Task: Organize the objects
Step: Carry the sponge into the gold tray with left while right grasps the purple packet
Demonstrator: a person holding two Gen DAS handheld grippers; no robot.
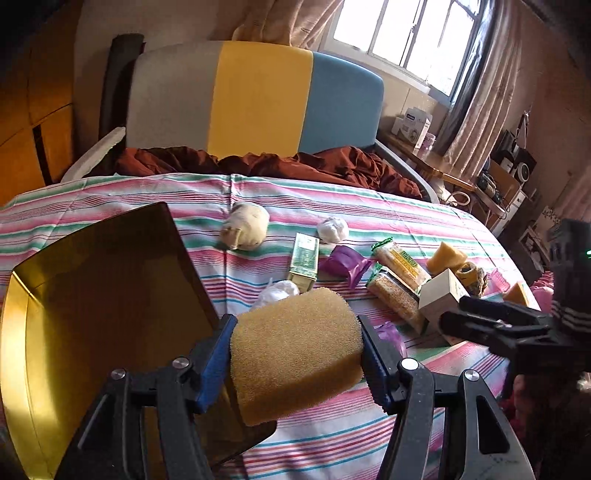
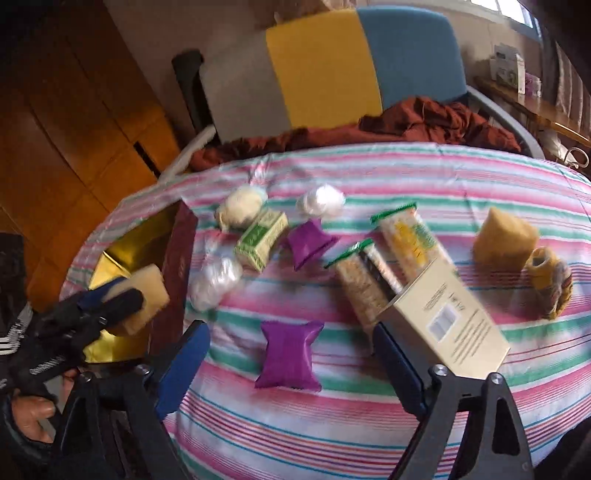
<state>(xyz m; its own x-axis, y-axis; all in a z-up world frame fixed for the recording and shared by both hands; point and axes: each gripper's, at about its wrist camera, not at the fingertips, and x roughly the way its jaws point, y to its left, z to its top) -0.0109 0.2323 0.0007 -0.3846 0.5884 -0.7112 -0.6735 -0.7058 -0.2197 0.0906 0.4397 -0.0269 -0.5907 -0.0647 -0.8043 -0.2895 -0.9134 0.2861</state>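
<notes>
Porous yellow sponge block (image 1: pixel 295 350) sits pinched in the left hand-held gripper (image 1: pixel 297 360); the right hand-held gripper (image 2: pixel 291 354) is spread

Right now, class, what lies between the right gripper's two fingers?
In the right wrist view, the right gripper stands open over the striped cloth, with a purple packet lying flat between its fingers, untouched by either.

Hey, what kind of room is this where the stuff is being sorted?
Most likely a bedroom in a home. The items lie on a bed with a pink, green and white striped sheet, backed by a padded grey, yellow and blue headboard, with a crumpled rust-red blanket and a curtained window behind.
</notes>
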